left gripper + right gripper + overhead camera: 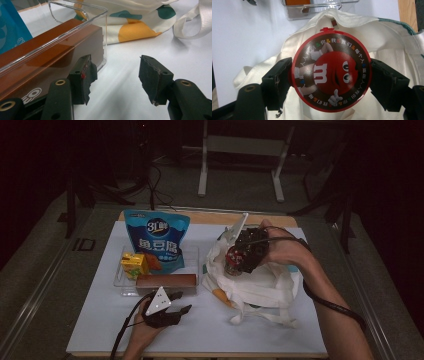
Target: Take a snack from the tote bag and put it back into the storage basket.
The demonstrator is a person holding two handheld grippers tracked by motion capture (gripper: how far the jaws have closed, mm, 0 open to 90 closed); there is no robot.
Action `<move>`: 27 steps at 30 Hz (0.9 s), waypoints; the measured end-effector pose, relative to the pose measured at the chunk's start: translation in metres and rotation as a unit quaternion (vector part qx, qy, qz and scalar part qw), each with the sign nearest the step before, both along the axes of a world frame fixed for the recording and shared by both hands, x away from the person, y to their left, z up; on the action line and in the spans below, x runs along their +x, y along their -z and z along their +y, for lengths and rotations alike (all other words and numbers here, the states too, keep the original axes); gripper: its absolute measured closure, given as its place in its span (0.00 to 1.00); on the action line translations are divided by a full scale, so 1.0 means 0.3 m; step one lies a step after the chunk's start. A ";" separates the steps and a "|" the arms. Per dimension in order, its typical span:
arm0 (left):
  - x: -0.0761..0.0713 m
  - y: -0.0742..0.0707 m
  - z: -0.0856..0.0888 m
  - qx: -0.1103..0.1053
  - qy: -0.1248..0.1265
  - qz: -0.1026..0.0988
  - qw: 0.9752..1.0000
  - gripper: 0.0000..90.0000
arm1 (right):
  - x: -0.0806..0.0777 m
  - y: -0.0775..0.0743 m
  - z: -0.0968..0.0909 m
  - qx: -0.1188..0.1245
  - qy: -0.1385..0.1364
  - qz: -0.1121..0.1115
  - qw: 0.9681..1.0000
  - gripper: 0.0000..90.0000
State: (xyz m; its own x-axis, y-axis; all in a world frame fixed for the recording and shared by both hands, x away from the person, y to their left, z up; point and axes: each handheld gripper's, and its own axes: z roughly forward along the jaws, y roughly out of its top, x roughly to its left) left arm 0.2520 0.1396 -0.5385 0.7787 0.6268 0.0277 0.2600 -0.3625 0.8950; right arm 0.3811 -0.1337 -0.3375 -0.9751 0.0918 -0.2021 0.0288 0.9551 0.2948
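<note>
My right gripper [330,80] is shut on a round candy tub with a red lid [331,71], its pads pressed on both sides of the lid. It holds the tub over the mouth of a white tote bag [387,42] with coloured spots [260,285]. In the high view the right gripper [245,254] hangs above the bag. My left gripper [115,77] rests open on the white table near the front edge, nothing between its jaws. Its left pad lies beside a clear plastic tray [75,32] holding a brown box [45,52].
The clear tray [120,282] also holds a blue snack bag [157,242] and a yellow carton [134,265]. The tote's straps [260,312] trail toward the table's front. A wooden table edge [205,217] runs along the back. Metal frame legs stand on the floor behind.
</note>
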 end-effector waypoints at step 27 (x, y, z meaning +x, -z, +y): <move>0.000 0.000 0.000 0.000 0.000 0.001 1.000 0.50 | -0.020 -0.055 0.089 0.007 -0.033 -0.005 0.999 0.27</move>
